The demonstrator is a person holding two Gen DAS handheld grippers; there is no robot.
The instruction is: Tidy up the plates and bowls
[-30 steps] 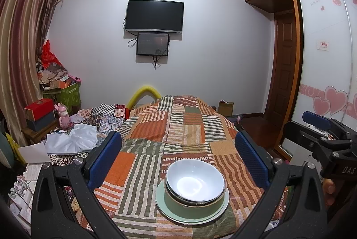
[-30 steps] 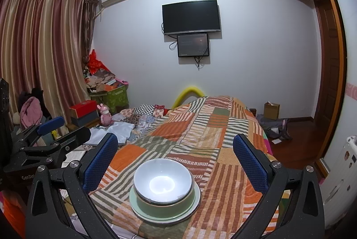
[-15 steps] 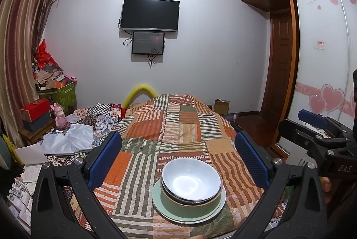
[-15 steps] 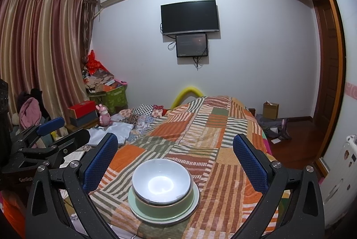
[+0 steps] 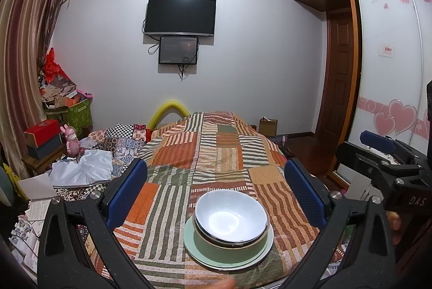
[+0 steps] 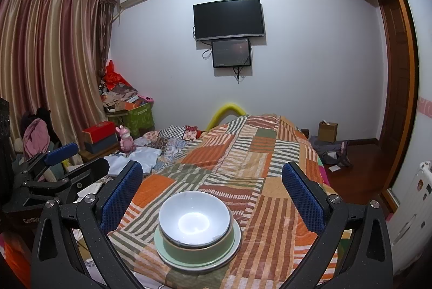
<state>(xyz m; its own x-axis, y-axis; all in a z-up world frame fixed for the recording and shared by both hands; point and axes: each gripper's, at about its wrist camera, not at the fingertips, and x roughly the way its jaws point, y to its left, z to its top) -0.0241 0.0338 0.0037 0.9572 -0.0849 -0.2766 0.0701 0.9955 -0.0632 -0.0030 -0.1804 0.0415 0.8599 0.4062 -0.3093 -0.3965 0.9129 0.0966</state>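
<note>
Stack built at the near end of the bed, both grippers empty.

The white bowl (image 5: 231, 218) nests in the green bowl (image 5: 235, 244), which sits on the plate (image 5: 201, 254), largest lowest, so the pile rests steady on the soft quilt (image 5: 216, 154). It lies near the bed's near edge, probably for easy reach. The left gripper (image 5: 216, 194) and right gripper (image 6: 212, 193) are both spread wide, holding nothing and well apart from the stack, which suggests the sorting is about finished.
</note>
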